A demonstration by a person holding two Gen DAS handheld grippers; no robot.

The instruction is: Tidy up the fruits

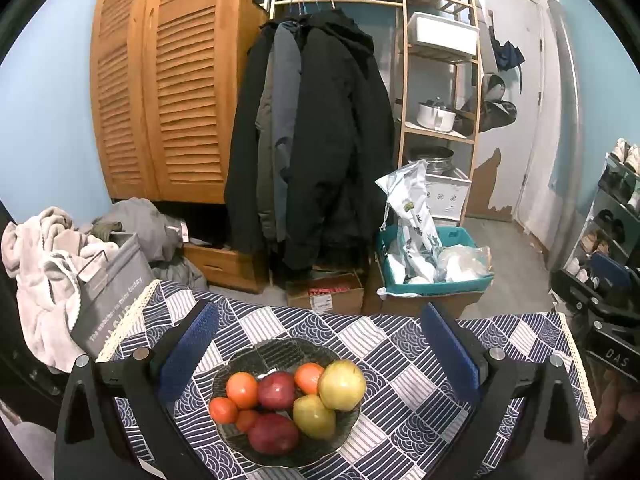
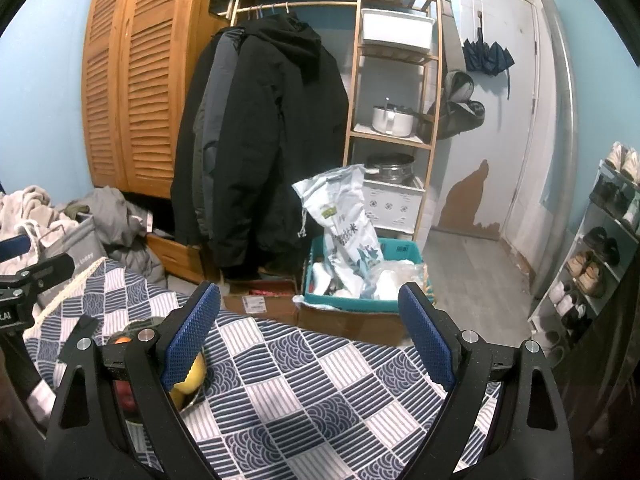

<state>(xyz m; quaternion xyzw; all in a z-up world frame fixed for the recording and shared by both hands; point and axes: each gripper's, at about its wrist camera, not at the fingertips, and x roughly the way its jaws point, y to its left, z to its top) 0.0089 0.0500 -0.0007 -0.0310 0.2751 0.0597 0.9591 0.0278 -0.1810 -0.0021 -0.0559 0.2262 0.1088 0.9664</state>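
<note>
Both tongs gape empty: left tongs [image 1: 320,344] over the fruit bowl [image 1: 276,354], right tongs [image 2: 310,332] beside it.

Blue walls [image 1: 44,120], louvered wooden wardrobe [image 1: 160,92]

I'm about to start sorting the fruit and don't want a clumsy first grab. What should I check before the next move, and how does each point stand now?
1. Left tool open: ok, blue pads wide apart, nothing between them.
2. Right tool open: ok, empty, over bare tablecloth.
3. Left tool lined up with the bowl: ok, the bowl sits between its fingers.
4. Fruit reachable: ok, yellow-green apples, red apples and orange fruits lie uncovered, though touching.
5. Place to sort into: cannot tell, no second dish in view.
6. Right tool's view of the bowl: not ok, its left finger hides most of it.
</note>
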